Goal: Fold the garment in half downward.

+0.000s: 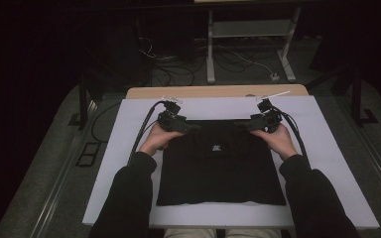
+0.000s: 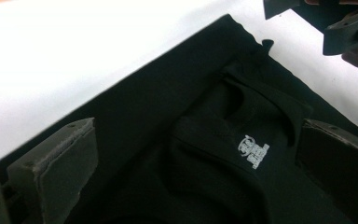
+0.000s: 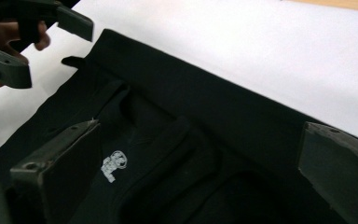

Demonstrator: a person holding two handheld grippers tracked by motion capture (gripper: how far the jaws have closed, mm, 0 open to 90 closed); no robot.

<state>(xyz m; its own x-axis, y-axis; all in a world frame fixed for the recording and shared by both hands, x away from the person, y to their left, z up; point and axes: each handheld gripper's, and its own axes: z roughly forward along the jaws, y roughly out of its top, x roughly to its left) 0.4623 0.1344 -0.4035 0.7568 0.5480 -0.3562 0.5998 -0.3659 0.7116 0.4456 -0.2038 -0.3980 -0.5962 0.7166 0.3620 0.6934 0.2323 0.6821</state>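
Observation:
A folded black garment (image 1: 221, 173) with a small white logo (image 1: 217, 147) lies flat on a white board (image 1: 124, 168). My left gripper (image 1: 191, 127) hovers at the garment's far left corner and my right gripper (image 1: 242, 125) at its far right corner, their tips pointing toward each other. In the left gripper view the left gripper (image 2: 191, 182) is open over the black cloth (image 2: 158, 112), with the logo (image 2: 254, 151) near its right jaw. The right gripper (image 3: 200, 182) is open above the cloth (image 3: 191, 107), logo (image 3: 113, 165) beside its left jaw. Nothing is held between either pair of jaws.
The white board rests on a wooden table (image 1: 213, 91) whose far edge shows beyond it. Bare board (image 1: 337, 163) surrounds the garment on all sides. Behind the table, cables (image 1: 178, 69) lie on the floor around a desk frame (image 1: 211, 49).

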